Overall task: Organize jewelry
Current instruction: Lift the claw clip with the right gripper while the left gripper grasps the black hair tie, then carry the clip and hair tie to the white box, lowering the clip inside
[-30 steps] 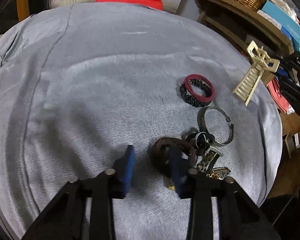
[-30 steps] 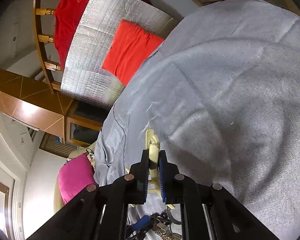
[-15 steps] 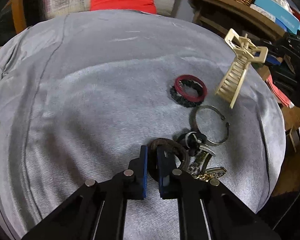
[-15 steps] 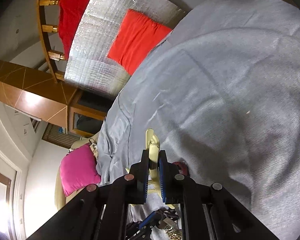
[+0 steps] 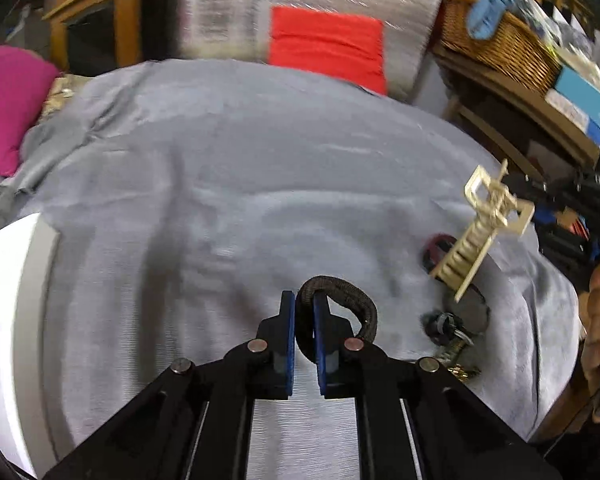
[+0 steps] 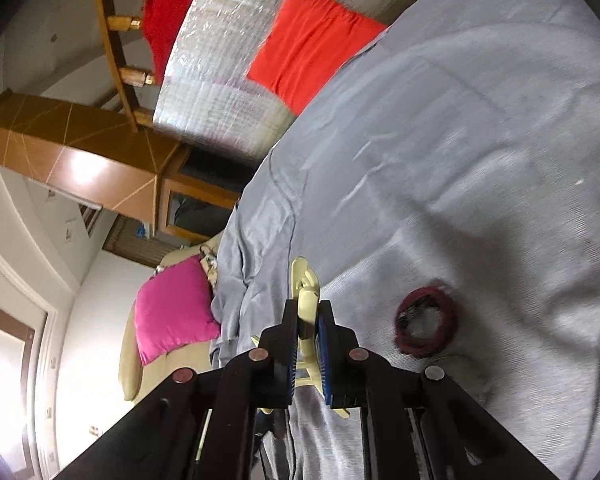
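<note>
My left gripper (image 5: 304, 300) is shut on a dark brown braided bracelet (image 5: 352, 300) and holds it above the grey cloth. My right gripper (image 6: 308, 312) is shut on a cream hair claw clip (image 6: 305, 280); the clip also shows in the left wrist view (image 5: 480, 236), held in the air at the right. A red and black bracelet (image 6: 426, 328) lies on the cloth, partly hidden behind the clip in the left wrist view (image 5: 436, 248). A small heap of rings, a watch and a gold chain (image 5: 456, 336) lies at the right.
A white tray or box edge (image 5: 16, 320) sits at the left of the grey cloth (image 5: 240, 200). A pink cushion (image 5: 4, 104), a red cloth (image 5: 328, 44) and a wicker basket (image 5: 500, 44) on wooden shelves stand beyond the table.
My left gripper closed on the brown bracelet, lifted it off the heap and swung left. My right gripper carried the claw clip further over the table.
</note>
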Tool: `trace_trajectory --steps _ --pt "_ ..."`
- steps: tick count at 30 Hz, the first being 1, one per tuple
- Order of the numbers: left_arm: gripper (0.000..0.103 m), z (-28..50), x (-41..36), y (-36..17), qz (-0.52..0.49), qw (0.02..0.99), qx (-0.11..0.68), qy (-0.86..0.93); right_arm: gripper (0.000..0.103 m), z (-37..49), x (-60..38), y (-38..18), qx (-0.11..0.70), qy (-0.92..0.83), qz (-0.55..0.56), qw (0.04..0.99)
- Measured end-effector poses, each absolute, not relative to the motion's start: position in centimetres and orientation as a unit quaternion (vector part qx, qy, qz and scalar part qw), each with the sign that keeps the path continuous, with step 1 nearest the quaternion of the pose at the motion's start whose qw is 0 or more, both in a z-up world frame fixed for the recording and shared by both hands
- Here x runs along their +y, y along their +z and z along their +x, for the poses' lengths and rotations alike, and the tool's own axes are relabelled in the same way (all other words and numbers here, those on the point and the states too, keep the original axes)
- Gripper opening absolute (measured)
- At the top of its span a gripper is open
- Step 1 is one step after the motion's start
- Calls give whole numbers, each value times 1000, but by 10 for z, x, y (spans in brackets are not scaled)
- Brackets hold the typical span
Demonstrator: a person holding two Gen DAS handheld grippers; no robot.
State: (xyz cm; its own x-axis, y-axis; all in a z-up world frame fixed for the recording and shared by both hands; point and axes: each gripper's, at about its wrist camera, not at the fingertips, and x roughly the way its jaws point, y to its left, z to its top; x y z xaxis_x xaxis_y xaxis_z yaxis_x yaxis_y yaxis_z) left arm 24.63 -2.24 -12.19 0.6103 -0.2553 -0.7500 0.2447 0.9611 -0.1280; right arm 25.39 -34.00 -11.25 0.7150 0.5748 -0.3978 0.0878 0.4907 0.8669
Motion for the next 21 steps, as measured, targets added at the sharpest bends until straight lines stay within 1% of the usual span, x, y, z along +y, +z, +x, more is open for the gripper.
trace_trajectory --steps 12,17,21 --pt "9 235 102 -101 -66 928 366 22 10 280 -250 -113 362 211 447 790" --pt "9 220 157 -90 -85 935 336 80 10 293 -192 -105 371 244 433 784" --pt "9 212 203 -94 -110 929 334 116 10 306 -140 -96 373 271 426 778"
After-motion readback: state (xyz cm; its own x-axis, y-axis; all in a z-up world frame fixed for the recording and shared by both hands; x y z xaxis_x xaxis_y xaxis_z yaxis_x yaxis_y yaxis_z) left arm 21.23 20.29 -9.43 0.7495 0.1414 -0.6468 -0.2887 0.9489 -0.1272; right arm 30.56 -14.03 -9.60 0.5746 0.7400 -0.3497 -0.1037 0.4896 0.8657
